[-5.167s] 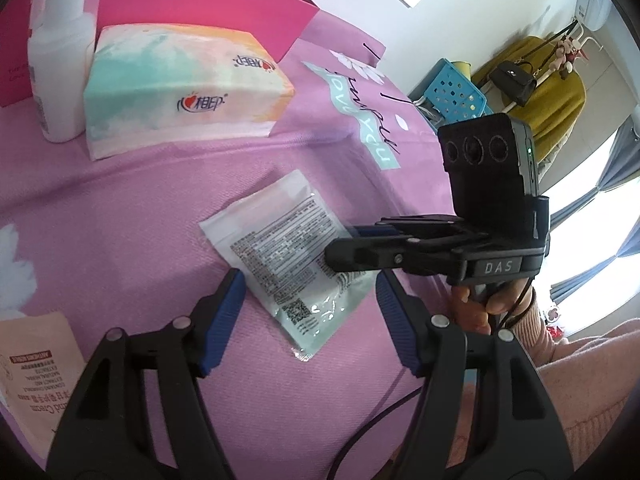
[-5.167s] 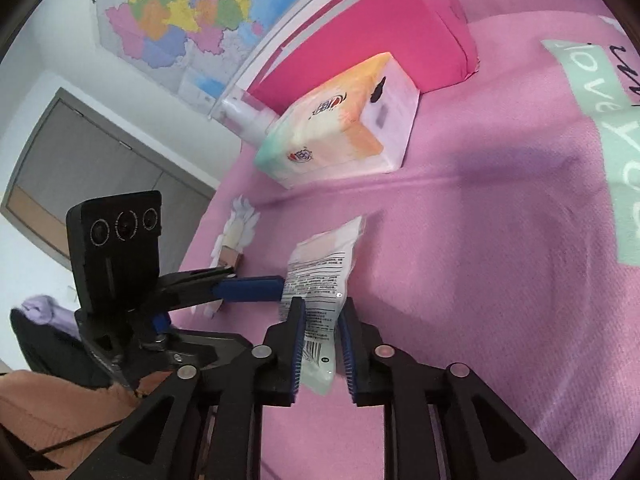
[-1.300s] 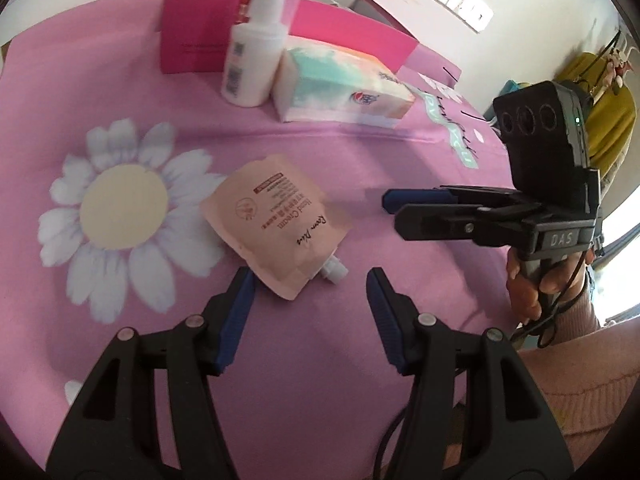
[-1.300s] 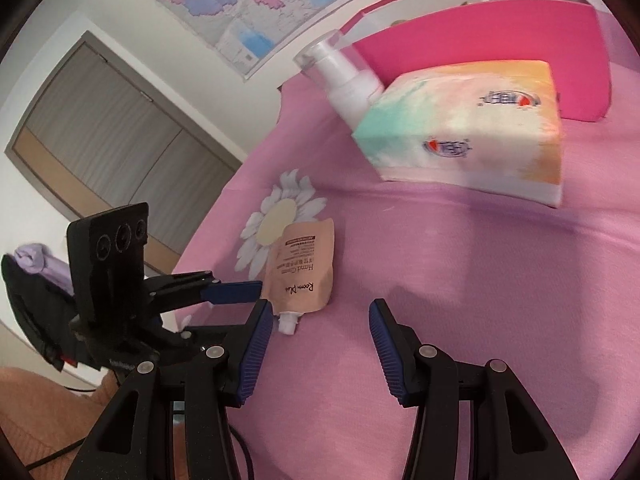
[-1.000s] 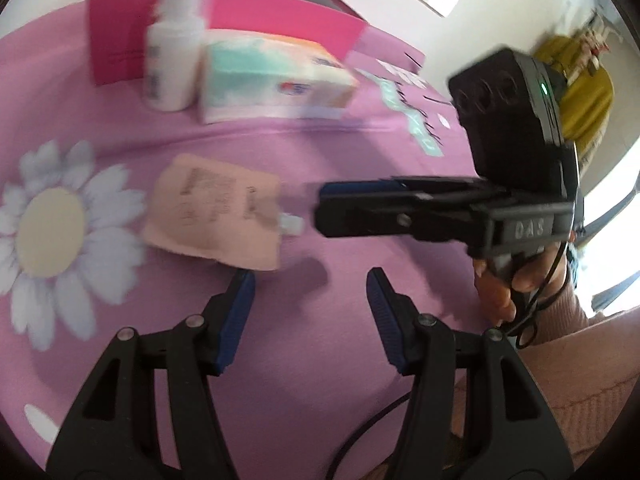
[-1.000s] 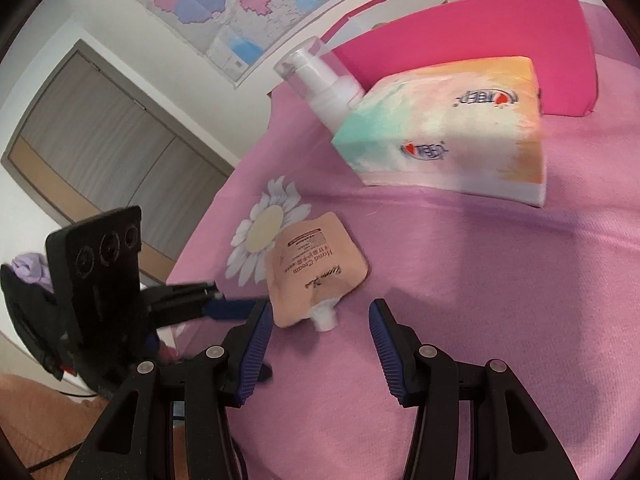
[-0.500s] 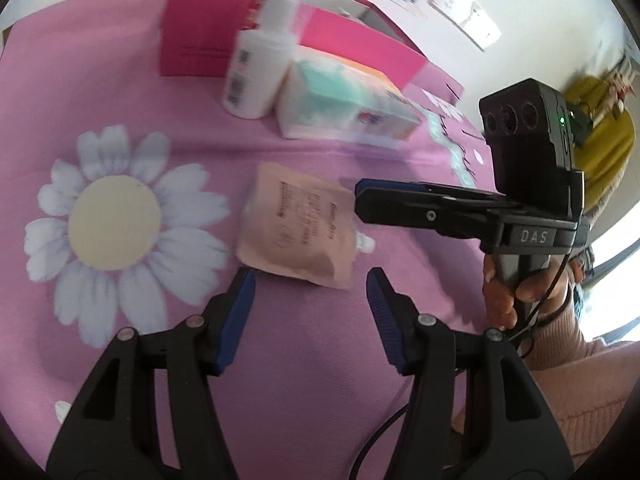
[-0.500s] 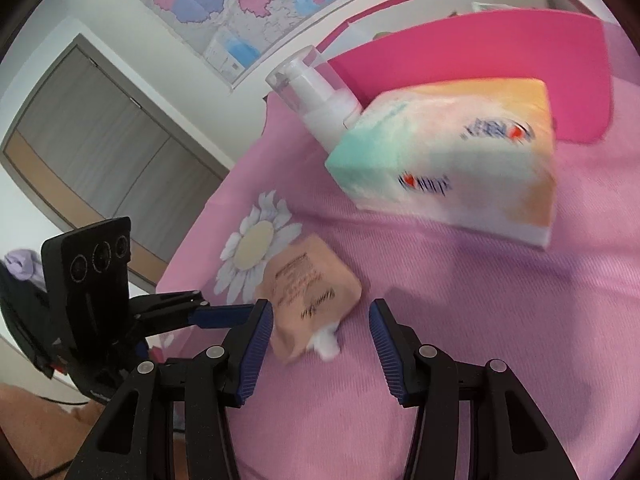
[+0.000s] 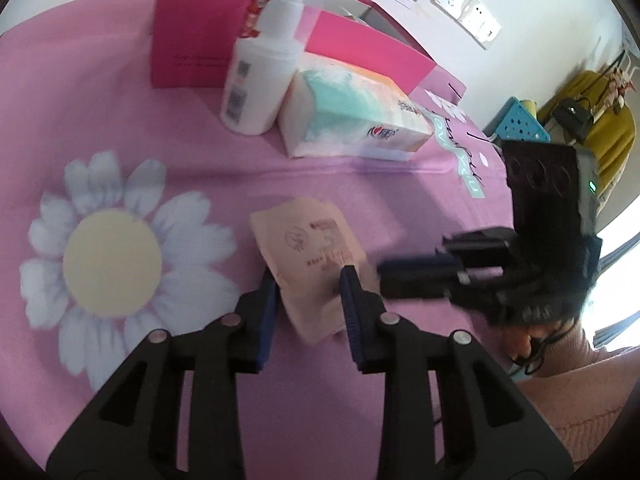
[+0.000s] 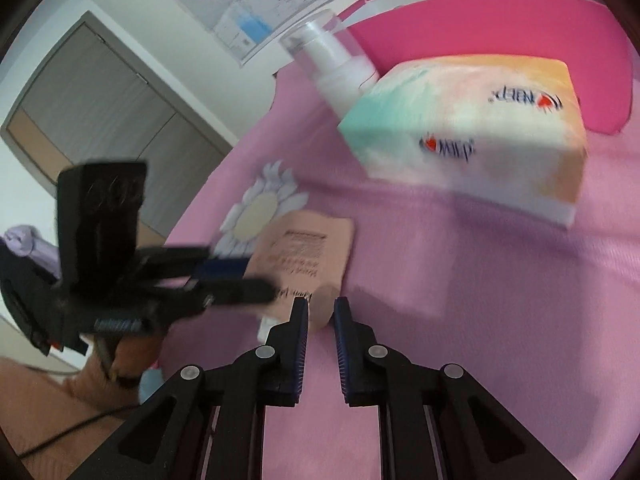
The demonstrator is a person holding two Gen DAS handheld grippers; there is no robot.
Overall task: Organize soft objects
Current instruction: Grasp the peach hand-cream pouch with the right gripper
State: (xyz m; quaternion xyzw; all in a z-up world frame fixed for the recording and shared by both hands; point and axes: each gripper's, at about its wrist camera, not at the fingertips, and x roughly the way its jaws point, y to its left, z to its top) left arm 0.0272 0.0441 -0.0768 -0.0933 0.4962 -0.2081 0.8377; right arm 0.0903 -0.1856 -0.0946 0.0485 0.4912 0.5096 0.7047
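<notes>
A peach spouted pouch lies on the pink bedspread, slightly bunched up. My left gripper is over its near end; the jaws are closing, and the blue pads press the pouch from both sides. From the right, my right gripper has its jaws closing on the pouch's near corner by the spout, which fills the narrow gap. Each view shows the other gripper blurred: the right gripper at the pouch's right edge, the left gripper at its left.
A pastel tissue pack and a white pump bottle stand behind the pouch, in front of a pink box. A daisy print lies to the left. A person's hand holds the right gripper.
Half a second ago both grippers stood open near the pouch. Now both have come in onto it and their jaws have narrowed around it.
</notes>
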